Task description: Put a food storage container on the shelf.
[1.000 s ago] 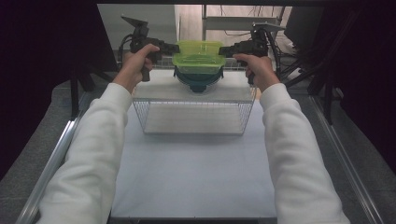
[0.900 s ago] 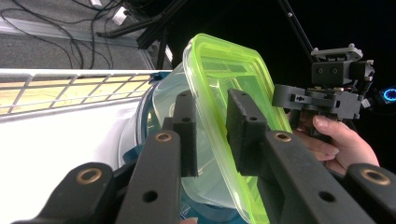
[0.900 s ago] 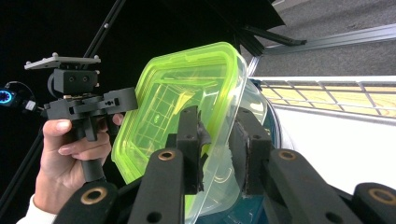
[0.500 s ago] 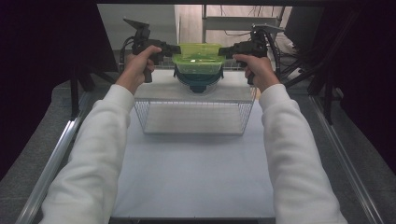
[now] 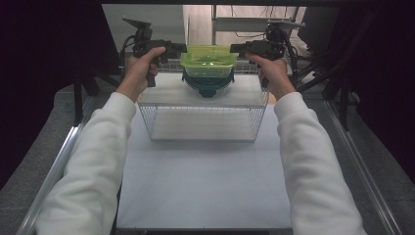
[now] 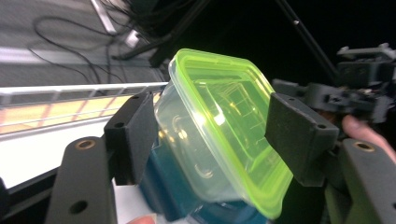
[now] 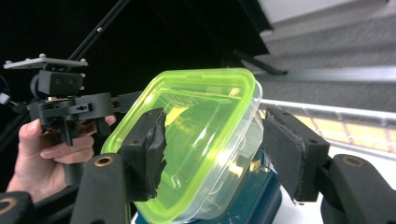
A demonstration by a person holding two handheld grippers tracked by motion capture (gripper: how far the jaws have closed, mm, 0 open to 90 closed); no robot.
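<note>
A clear tub with a green lid (image 5: 208, 59) sits stacked on a dark blue tub (image 5: 208, 87), over the far part of a wire basket (image 5: 203, 122). My left gripper (image 5: 181, 48) meets the lid's left end and my right gripper (image 5: 235, 48) its right end. In the left gripper view the green-lidded tub (image 6: 219, 126) lies tilted between the black pads (image 6: 133, 135) of my left gripper (image 6: 217, 133), with the blue tub (image 6: 173, 196) under it. In the right gripper view my right gripper (image 7: 217, 151) straddles the same tub (image 7: 196, 140). Both are shut on it.
The wire basket stands at the far end of a white table top (image 5: 205, 186), its floor white. Metal rails (image 5: 58, 166) run along both table sides. Dark stands and cables (image 5: 313, 63) crowd the space behind the table.
The stacked tubs and both hands have barely shifted; the lid sits a touch lower than a second ago.
</note>
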